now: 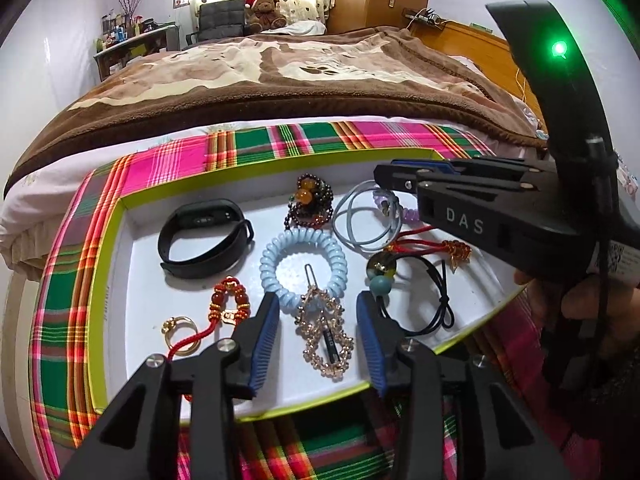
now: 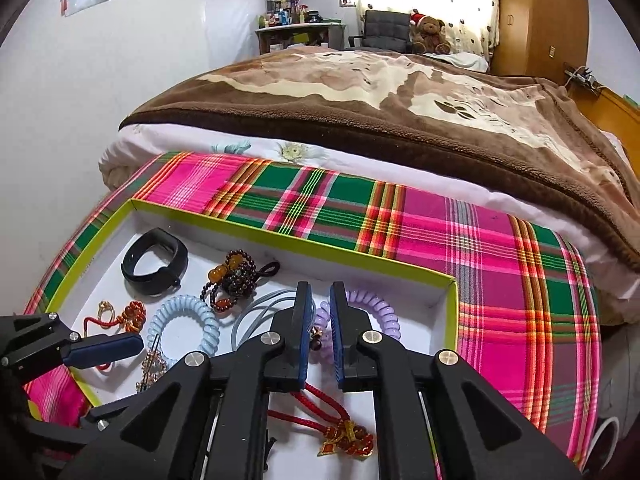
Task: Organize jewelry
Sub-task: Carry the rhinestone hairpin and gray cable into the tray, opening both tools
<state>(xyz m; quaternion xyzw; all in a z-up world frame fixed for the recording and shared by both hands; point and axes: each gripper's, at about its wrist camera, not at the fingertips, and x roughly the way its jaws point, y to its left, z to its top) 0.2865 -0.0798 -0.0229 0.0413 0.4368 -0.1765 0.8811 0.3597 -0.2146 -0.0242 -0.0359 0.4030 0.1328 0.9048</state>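
Purple coil tie (image 2: 374,312) — partly hidden behind right gripper (image 2: 320,344).

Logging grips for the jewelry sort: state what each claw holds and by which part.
Nothing held. The left claw stands open around the gold chain hair clip, pads clear of it. The right claw is slightly open above the purple coil tie.

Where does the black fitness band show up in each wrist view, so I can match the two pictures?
Left wrist: black fitness band lies left of centre, in the tray's far-left part.
Right wrist: the band lies at left, near the tray's far-left corner.
Shared landmark: the light blue spiral hair tie, just nearer the camera, to the band's right.
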